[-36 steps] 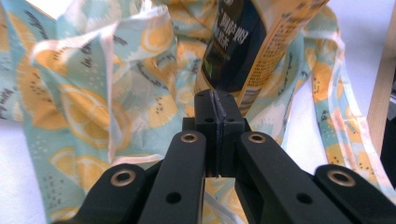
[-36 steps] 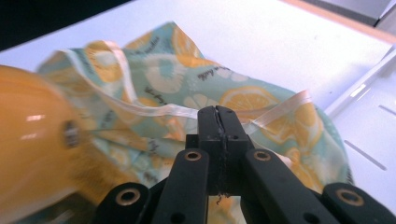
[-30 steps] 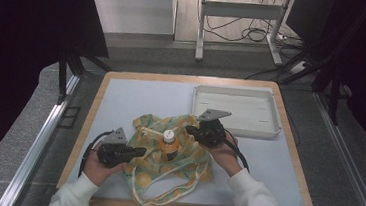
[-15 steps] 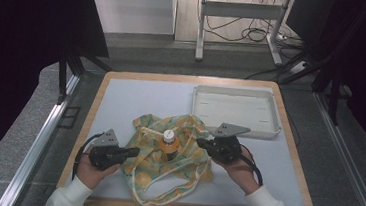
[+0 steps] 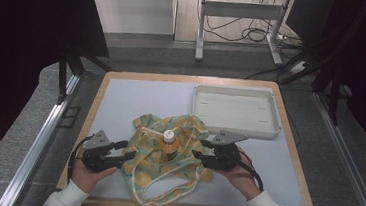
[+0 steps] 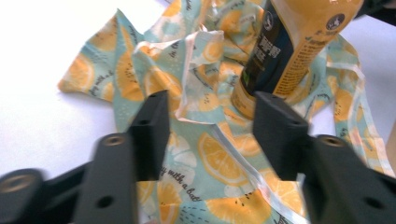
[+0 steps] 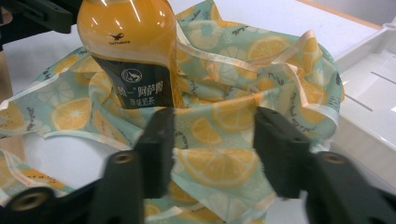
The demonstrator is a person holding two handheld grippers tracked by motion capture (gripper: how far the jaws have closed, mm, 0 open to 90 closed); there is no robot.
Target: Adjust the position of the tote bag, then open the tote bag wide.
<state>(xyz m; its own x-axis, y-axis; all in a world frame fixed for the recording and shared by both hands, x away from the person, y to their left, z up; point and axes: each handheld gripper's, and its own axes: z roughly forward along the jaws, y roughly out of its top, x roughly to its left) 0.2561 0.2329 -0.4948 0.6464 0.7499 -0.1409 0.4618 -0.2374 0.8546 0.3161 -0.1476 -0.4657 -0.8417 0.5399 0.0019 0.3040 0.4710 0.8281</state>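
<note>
An upright bottle of orange drink (image 5: 168, 142) (image 6: 289, 51) (image 7: 130, 56) stands inside a crumpled bag with an orange-slice print (image 5: 189, 128) (image 6: 140, 70) (image 7: 261, 60) on the mat. My left gripper (image 5: 124, 148) (image 6: 210, 107) is at the bag's left edge. Its jaws have just been opening and stand open over the cloth without pressing it. At the bag's right edge, my right gripper (image 5: 201, 150) (image 7: 214, 126) has also just been opening. Its jaws stand apart, with a fold of cloth loose between them.
A white tray (image 5: 234, 125) (image 7: 373, 93) sits at the back right of the table, close behind the right gripper. The bag's long handles (image 5: 163, 194) trail toward the table's near edge. Bare pale mat (image 5: 136, 99) lies behind the bag and at the left.
The two hands have drawn apart, the left going left and the right going right and nearer. The bag's mouth lies wider around the bottle. Both pairs of jaws have opened off the cloth.
</note>
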